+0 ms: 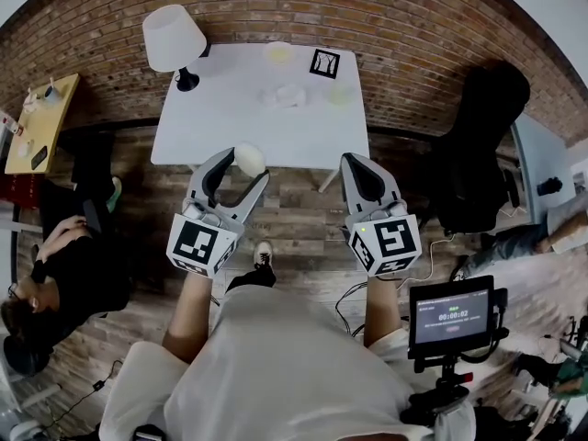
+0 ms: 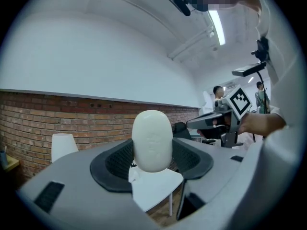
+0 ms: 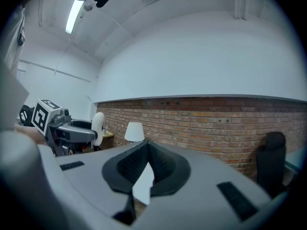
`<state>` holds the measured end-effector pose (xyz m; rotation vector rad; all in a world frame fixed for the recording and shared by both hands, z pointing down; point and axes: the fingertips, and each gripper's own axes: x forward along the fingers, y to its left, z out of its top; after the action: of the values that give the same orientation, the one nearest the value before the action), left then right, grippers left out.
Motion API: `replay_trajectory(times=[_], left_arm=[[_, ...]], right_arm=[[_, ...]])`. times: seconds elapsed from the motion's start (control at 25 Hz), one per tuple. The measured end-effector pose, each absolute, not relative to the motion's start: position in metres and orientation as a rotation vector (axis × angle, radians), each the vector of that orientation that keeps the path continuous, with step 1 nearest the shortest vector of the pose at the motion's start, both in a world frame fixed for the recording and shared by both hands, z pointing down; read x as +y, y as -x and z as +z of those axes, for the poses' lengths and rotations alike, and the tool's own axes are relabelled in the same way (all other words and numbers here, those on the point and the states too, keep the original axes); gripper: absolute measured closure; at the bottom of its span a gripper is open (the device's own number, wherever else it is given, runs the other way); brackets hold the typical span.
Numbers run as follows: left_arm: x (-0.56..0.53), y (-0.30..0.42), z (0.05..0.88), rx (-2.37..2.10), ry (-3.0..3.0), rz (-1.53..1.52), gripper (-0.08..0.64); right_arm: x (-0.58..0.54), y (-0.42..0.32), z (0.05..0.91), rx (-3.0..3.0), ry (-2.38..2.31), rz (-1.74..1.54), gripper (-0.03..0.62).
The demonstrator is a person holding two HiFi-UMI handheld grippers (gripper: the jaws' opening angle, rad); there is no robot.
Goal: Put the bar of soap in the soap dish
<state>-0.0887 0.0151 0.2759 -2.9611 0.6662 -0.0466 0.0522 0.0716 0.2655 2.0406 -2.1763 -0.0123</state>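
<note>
The left claw (image 2: 152, 153) pinches the soap (image 2: 152, 139) between its two black pads. The bar is white and oval. It stands on end, and its upper half rises clear above the pads. In the head view the bar sits at the very tip of this claw, by the near edge of the white table (image 1: 211, 127).

The right claw (image 3: 147, 150) has its pads pressed together at the tips, with nothing between them. It is held level with the left claw and well apart from it, over the wooden floor (image 1: 303, 200) just short of the table.

Counted, there are two claws, each with one marker cube, and one bar of soap.

There is one table. On it stand one white lamp (image 1: 173, 37) at the far left corner and one black-and-white marker card (image 1: 324, 62) near the far edge. Three small pale things (image 1: 283, 95) also lie on it, well apart from the soap: one by the far edge, one near the middle and one to the right. They are too washed out to tell which of them is the dish.

Around the table are one black chair (image 1: 485, 145) at the right and one small yellow table (image 1: 41, 122) at the left. There is also one screen (image 1: 453, 315) on a stand at the lower right. One person in black (image 1: 64, 265) sits at the left.
</note>
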Motion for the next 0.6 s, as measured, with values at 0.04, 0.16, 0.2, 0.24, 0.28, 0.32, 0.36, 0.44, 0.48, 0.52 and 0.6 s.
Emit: replay_trajectory(times=[0.04, 0.16, 0.2, 0.24, 0.28, 0.32, 0.36, 0.44, 0.48, 0.52, 0.6], left_arm=[[0.010, 0.088, 0.276, 0.668, 2.962, -0.050, 0.302], [-0.005, 0.083, 0.277, 0.669, 2.964, -0.057, 0.302], [-0.009, 0.082, 0.278, 0.668, 2.966, -0.058, 0.301], [-0.014, 0.080, 0.278, 0.668, 2.968, -0.058, 0.301], [-0.020, 0.078, 0.279, 0.670, 2.972, -0.058, 0.302], [-0.026, 0.077, 0.280, 0.672, 2.978, -0.056, 0.301], [-0.032, 0.075, 0.281, 0.672, 2.988, -0.051, 0.302], [-0.043, 0.071, 0.283, 0.667, 3.015, -0.035, 0.301], [-0.048, 0.069, 0.284, 0.663, 3.027, -0.028, 0.301], [-0.054, 0.067, 0.286, 0.661, 3.035, -0.025, 0.301], [-0.065, 0.064, 0.289, 0.662, 3.047, -0.021, 0.301]], right_arm=[[0.066, -0.053, 0.266, -2.176, -2.039, -0.007, 0.589], [0.053, -0.058, 0.269, -2.174, -2.037, 0.003, 0.589], [0.049, -0.060, 0.270, -2.172, -2.039, 0.008, 0.589], [0.044, -0.062, 0.271, -2.170, -2.041, 0.014, 0.589], [0.039, -0.063, 0.272, -2.168, -2.043, 0.021, 0.589], [0.034, -0.065, 0.274, -2.166, -2.043, 0.028, 0.589], [0.029, -0.066, 0.275, -2.163, -2.042, 0.035, 0.589], [0.019, -0.068, 0.278, -2.156, -2.040, 0.045, 0.589], [0.015, -0.070, 0.279, -2.151, -2.040, 0.049, 0.589], [0.010, -0.071, 0.280, -2.147, -2.041, 0.054, 0.589], [0.000, -0.074, 0.282, -2.141, -2.039, 0.065, 0.589]])
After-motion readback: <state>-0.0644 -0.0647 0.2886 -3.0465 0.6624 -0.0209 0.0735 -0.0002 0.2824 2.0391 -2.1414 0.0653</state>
